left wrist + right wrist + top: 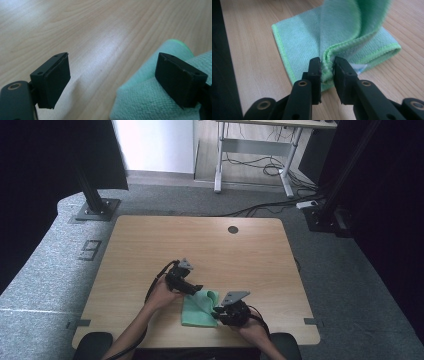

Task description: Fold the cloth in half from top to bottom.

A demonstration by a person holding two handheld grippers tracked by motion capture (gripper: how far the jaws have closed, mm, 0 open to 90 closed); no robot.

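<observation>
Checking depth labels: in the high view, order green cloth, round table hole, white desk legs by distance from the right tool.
1. Green cloth: pinched in the right tool.
2. Round table hole: far table edge.
3. White desk legs: on the floor beyond.

In the high view, the left tool [196,289] overlaps the far left corner of the green cloth [199,309], and the right tool [218,312] covers its right edge. The person's forearms are cut off by the bottom edge. In the left gripper view, the cloth [147,100] runs out of the bottom and right edges. In the right gripper view, the raised fold of the cloth [342,27] is blurred and cut off at the top, and hides the bench [252,60] behind it.
</observation>
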